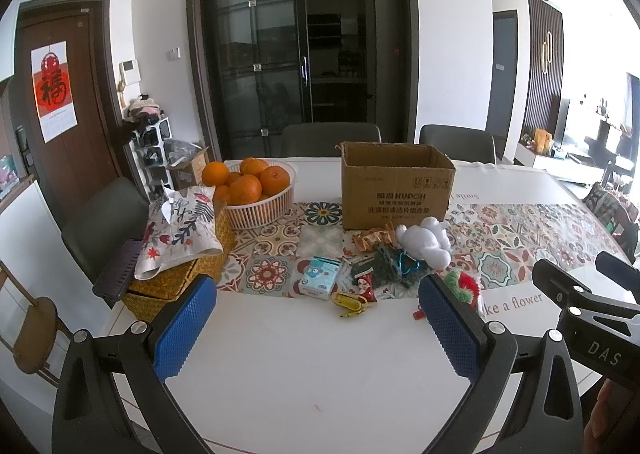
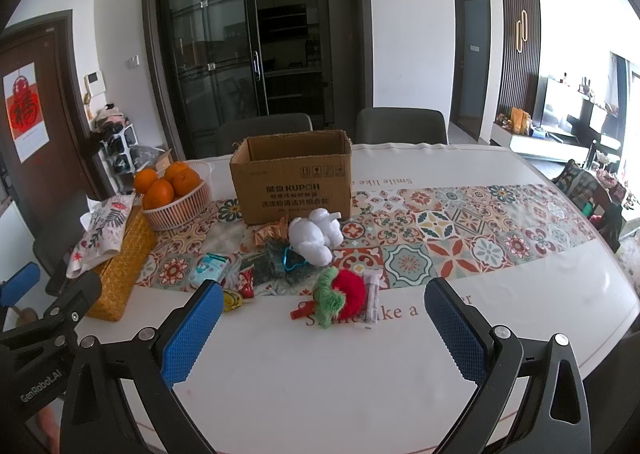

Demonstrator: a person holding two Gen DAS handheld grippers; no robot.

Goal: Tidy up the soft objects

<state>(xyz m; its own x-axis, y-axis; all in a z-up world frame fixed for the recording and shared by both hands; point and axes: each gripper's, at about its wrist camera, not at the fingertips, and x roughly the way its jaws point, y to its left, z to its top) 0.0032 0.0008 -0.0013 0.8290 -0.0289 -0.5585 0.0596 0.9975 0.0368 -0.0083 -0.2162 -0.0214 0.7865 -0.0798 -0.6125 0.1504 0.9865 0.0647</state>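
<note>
A white plush toy (image 1: 425, 241) (image 2: 316, 235) lies on the patterned table runner just in front of an open cardboard box (image 1: 394, 184) (image 2: 294, 180). A red and green fuzzy toy (image 2: 340, 294) (image 1: 464, 284) lies nearer me on the white table. Small packets, a tissue pack (image 1: 319, 278) (image 2: 210, 268) and a dark green bundle (image 1: 384, 266) lie left of the plush. My left gripper (image 1: 316, 328) and right gripper (image 2: 324, 328) are both open and empty, above the table's near part, short of the toys.
A white basket of oranges (image 1: 256, 194) (image 2: 176, 194) stands at the back left. A woven yellow basket (image 1: 180, 278) (image 2: 120, 254) with a floral cloth sits at the left edge. Grey chairs (image 2: 400, 126) stand behind the table (image 1: 320, 374).
</note>
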